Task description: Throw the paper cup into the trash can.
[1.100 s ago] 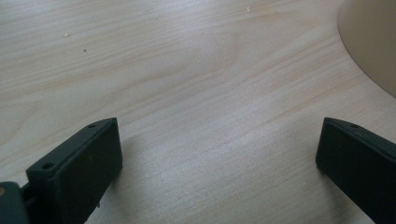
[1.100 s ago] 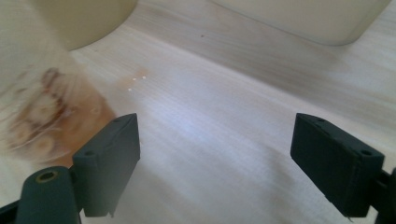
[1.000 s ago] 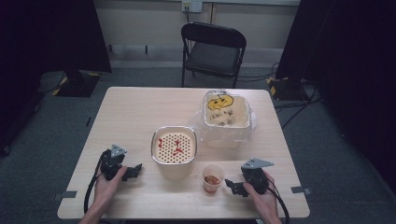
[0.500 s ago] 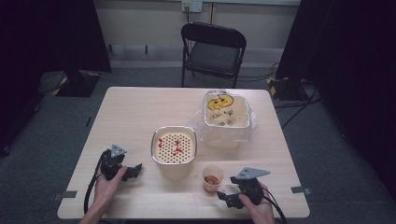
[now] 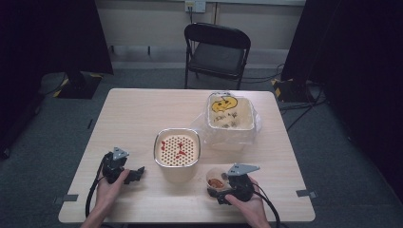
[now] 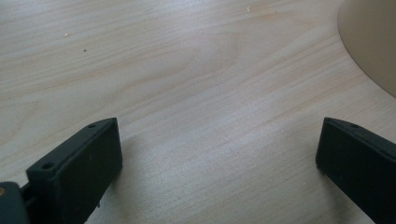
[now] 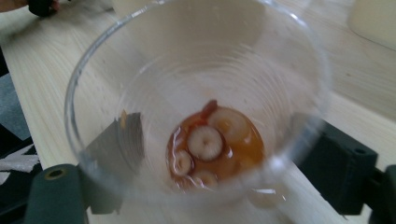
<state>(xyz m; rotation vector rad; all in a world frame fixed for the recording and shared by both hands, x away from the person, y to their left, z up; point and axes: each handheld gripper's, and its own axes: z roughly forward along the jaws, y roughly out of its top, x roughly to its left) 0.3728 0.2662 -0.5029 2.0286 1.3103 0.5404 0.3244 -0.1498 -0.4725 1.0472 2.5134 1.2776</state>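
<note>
the pale wooden table [image 5: 142, 118] lies under both grippers. ahead of the right gripper [image 5: 219, 189] stands a cream square bin lined with a clear plastic bag [image 5: 230, 118] showing a yellow smiley; the dark writing below it is too small to read. between the grippers sits a cream tub with a perforated insert [image 5: 177, 152]. the right gripper's jaws flank a clear plastic cup [image 7: 196, 107] of orange liquid and pale slices; whether they grip it, i cannot tell. the left gripper [image 6: 219, 158] rests with jaws wide apart, empty.

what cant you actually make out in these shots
- Right gripper: whether its jaws press the clear cup; the cup wall blurs them in the right gripper view.
- Red bits on the strainer bowl: too small in the high view.
- Printing on the bag-lined bin: too small to read.
</note>
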